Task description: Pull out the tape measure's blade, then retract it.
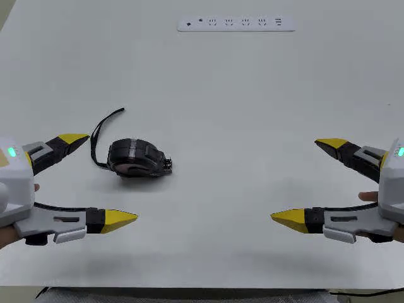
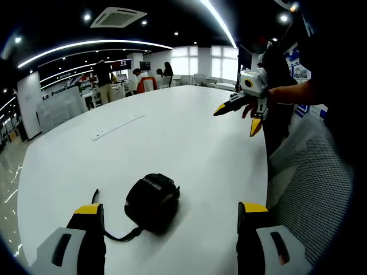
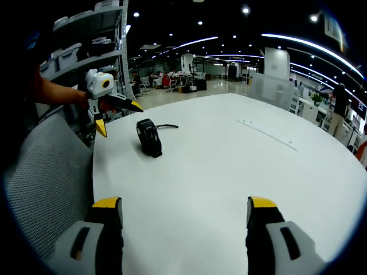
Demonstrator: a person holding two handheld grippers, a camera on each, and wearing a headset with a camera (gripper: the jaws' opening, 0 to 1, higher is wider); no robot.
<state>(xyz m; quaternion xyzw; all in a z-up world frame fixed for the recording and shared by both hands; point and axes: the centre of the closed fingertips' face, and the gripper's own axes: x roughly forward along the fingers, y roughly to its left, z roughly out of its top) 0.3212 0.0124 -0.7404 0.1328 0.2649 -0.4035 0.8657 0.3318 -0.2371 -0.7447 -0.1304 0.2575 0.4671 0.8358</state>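
Okay, tape measure lies on the table, long axis across me, just beside my left gripper, jaws spread, while my right gripper, equally spread, sits well away from it.

Head view looks down on the table; gripper views face each other low, sharing the tape measure.

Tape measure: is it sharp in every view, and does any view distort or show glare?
Head view: tape measure sharp, soft even light, faint shadow, no bending. Left gripper view: fisheye curves the table edge, and the ceiling lights glare. Right gripper view: same curving, tape measure small but clear.
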